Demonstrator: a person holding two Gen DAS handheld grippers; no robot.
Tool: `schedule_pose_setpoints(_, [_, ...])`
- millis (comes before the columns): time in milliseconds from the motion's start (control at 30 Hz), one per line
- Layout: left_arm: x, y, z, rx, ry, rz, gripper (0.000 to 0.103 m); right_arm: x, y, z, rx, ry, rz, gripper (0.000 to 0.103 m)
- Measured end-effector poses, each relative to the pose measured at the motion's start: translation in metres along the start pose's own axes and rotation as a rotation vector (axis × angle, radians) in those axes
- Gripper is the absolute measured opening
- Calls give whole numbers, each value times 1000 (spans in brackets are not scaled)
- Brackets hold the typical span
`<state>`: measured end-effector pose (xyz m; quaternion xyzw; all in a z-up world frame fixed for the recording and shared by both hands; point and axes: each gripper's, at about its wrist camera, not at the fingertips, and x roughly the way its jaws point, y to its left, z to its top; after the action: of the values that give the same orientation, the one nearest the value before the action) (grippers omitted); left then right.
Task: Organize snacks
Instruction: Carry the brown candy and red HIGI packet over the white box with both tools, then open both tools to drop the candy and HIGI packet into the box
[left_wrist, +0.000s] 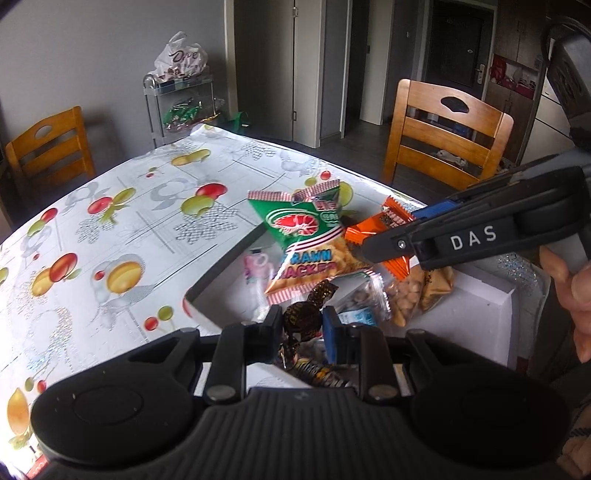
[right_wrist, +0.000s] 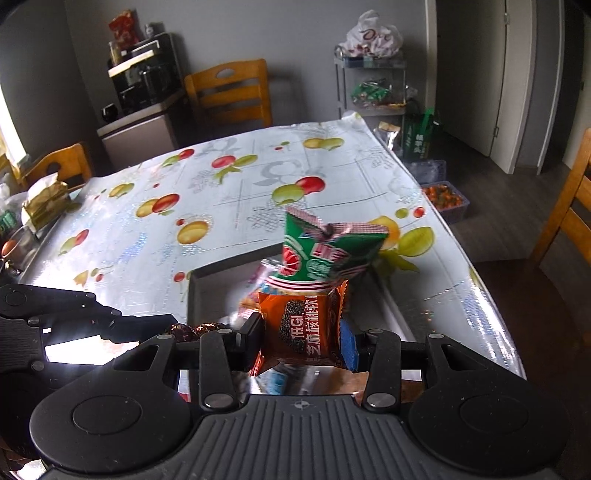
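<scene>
My left gripper (left_wrist: 301, 323) is shut on a dark brown-and-gold wrapped candy (left_wrist: 304, 317) above the near end of a white box (left_wrist: 491, 295). My right gripper (right_wrist: 301, 332) is shut on an orange sesame-walnut snack packet (right_wrist: 301, 328), also seen from the left wrist view (left_wrist: 373, 230) over the box. A green prawn cracker bag (left_wrist: 306, 240) leans in the box, also in the right wrist view (right_wrist: 325, 251). Clear packets of peanuts (left_wrist: 410, 291) and a pink-printed packet (left_wrist: 256, 264) lie in the box.
The table (right_wrist: 221, 206) has a fruit-print cloth. Wooden chairs (left_wrist: 443, 129) stand around it. A metal trolley (left_wrist: 181, 99) with a white bag stands behind. A gold packet (right_wrist: 46, 203) lies at the table's left edge. Floor bins (right_wrist: 443, 195) sit to the right.
</scene>
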<state>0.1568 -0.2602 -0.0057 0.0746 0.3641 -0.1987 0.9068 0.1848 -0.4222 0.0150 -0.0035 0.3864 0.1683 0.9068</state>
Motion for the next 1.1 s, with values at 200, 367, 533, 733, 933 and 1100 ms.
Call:
schedule_pose_setpoints(200, [9, -6, 4, 4, 9, -7, 21, 3, -11, 1, 6, 8, -3, 44])
schedule_pose_setpoints(367, [17, -8, 5, 0, 20, -6, 21, 9, -16, 1, 5, 25, 0, 44])
schedule_pose_setpoints(533, [26, -7, 5, -12, 41, -9, 21, 16, -19, 0, -3, 47, 9, 44])
schedule_pose_setpoints(733, [37, -7, 3, -28, 76, -17, 21, 24, -18, -1, -12, 74, 27, 44])
schedule_pose_setpoints(933, [42, -6, 2, -34, 88, -16, 21, 30, -16, -4, -15, 101, 41, 47])
schedule_pose_setpoints(1100, [45, -5, 1, -45, 94, -30, 21, 31, -15, -6, -15, 108, 38, 48])
